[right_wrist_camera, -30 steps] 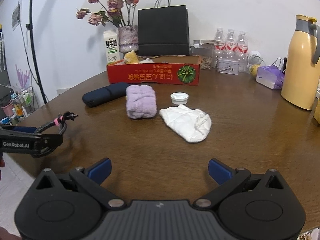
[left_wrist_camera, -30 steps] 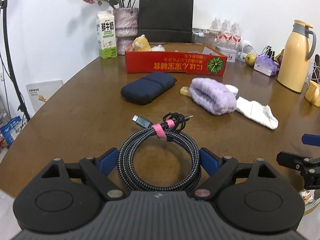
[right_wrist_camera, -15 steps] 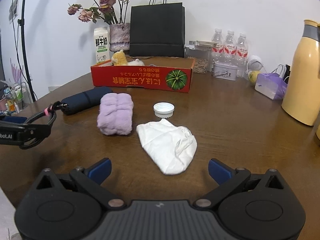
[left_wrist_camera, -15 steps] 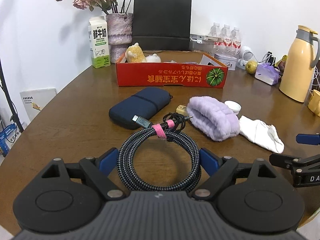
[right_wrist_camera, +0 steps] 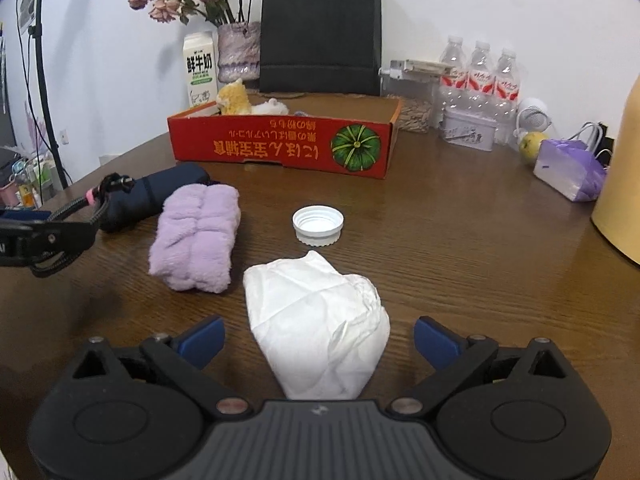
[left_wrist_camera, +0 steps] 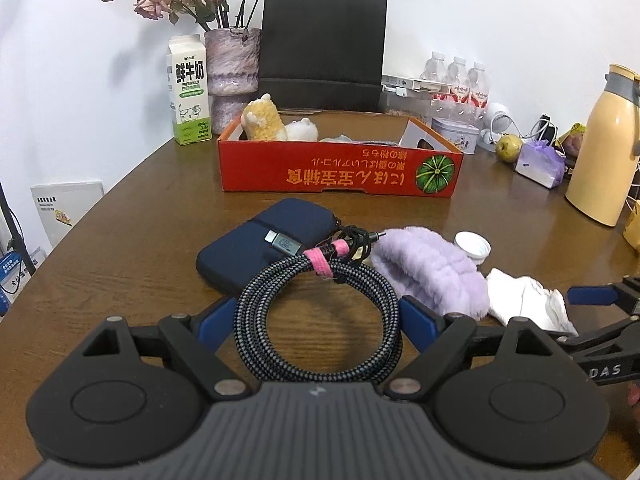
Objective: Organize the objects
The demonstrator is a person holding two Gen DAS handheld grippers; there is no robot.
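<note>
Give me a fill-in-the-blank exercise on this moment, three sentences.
1. The left gripper is shut on a coiled braided cable bound with a ____ strap.
2. The crumpled white cloth lies between the open right gripper fingers, and the round thing just beyond it is a white bottle ____.
3. The red cardboard box is printed with a green ____.

Missing words: pink; cap; pumpkin
</note>
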